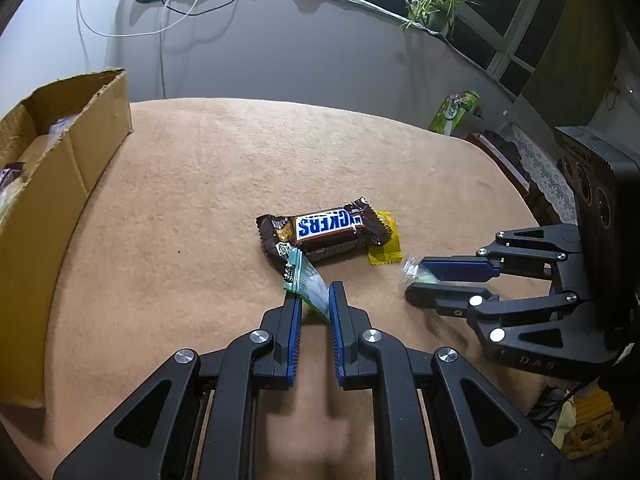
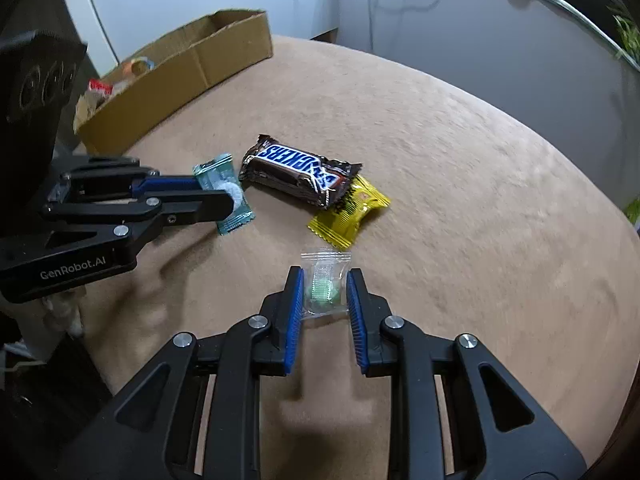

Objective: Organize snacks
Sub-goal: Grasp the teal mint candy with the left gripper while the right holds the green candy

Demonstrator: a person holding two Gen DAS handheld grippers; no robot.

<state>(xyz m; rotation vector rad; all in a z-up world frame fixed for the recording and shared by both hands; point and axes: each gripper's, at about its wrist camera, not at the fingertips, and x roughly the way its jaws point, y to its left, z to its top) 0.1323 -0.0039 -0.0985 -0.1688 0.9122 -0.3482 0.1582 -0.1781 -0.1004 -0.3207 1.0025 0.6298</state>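
Observation:
A brown Snickers bar [image 1: 326, 227] [image 2: 298, 170] lies mid-table, partly over a yellow packet [image 1: 385, 242] [image 2: 347, 212]. My left gripper [image 1: 314, 294] [image 2: 226, 196] has its jaws around a teal candy wrapper [image 1: 306, 280] [image 2: 224, 194], touching both sides. My right gripper [image 2: 323, 286] [image 1: 414, 282] has its jaws around a clear packet with a green sweet [image 2: 325, 286] [image 1: 416, 272], touching both sides. Both packets still rest on the tan table cover [image 1: 192, 200] [image 2: 460, 200].
An open cardboard box [image 1: 60, 184] [image 2: 180, 68] holding other snacks stands at the table's left edge. A green tissue pack [image 1: 456, 110] and a potted plant [image 1: 430, 6] sit beyond the far right edge. Cables hang on the wall behind.

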